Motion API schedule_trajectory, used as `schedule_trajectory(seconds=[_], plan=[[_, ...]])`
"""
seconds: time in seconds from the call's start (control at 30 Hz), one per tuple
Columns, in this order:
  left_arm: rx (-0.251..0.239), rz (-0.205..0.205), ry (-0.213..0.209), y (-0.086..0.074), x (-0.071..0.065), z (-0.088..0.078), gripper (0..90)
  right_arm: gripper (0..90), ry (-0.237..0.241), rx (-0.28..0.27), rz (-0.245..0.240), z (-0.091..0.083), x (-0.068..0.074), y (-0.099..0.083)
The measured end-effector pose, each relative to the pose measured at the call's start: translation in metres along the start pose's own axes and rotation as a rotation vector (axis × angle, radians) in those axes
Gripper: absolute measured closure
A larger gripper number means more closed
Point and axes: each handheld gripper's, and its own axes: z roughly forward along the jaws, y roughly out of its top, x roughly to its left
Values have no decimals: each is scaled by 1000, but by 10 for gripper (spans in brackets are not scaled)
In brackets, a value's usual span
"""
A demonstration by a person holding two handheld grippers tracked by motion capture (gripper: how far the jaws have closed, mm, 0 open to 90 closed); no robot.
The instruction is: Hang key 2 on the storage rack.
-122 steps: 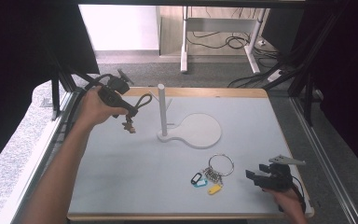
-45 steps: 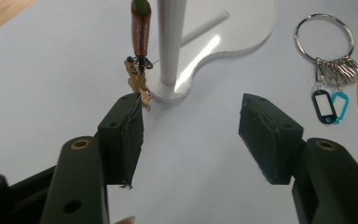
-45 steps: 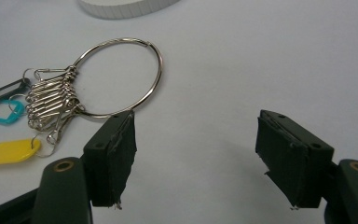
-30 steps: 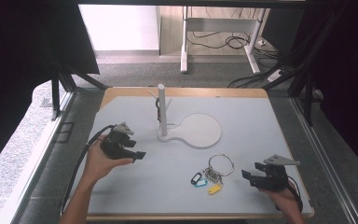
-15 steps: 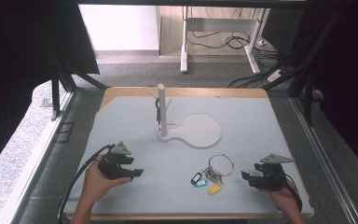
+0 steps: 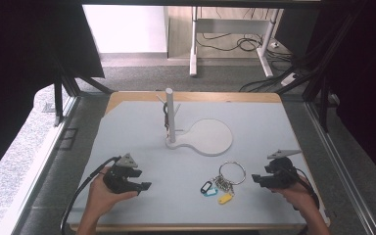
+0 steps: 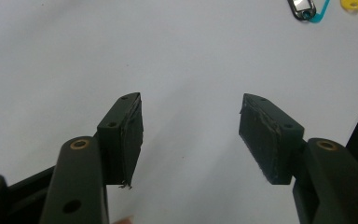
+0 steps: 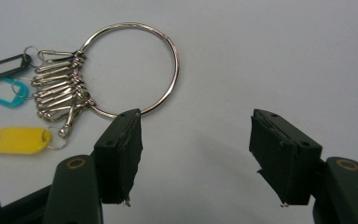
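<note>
The key ring lies flat on the pale table mat, near the front edge and to the right of centre, with a bunch of small clips and three tags, black, teal and yellow, fanned out to its left. The right gripper sits just beside the ring on its right, jaws spread wide with nothing between them; they have just been closing a little, though in the right gripper view the ring lies ahead of one jaw tip, not between the pads. The left gripper rests low at the front left, well apart from the ring, its jaws also wide and empty after closing slightly. The white stand with its round base stands farther back; something dark seems to hang on its post, but it is too small to tell what. The risk, as I judge it, is the thin wire: lying flush on the mat, it may slip out from under a pad or skid away if the jaws close off-centre. The dangling clips and tags could also swing and snag on the way to the stand.
</note>
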Motion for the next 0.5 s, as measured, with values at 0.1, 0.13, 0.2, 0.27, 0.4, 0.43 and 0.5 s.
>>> schedule_trajectory(seconds=[0.1,0.13,0.2,0.27,0.4,0.43,0.5], plan=[[1,13,7,-1,0,-3,404,358,5,42,-2,-2,-4,13],[0,12,8,-1,-1,-3,404,365,1,57,-7,-3,-6,16],[-1,14,11,-2,-2,-4,404,388,-6,83,-20,-2,-7,22],[-3,16,7,-3,-4,-5,403,413,-8,118,-36,-1,-7,28],[-9,11,5,-4,-6,-6,402,481,-8,178,-73,4,-2,40],[-4,16,6,-4,-6,-6,402,499,-3,187,-78,5,-1,42],[-9,15,4,-5,-7,-7,402,535,13,218,-92,10,3,50]])
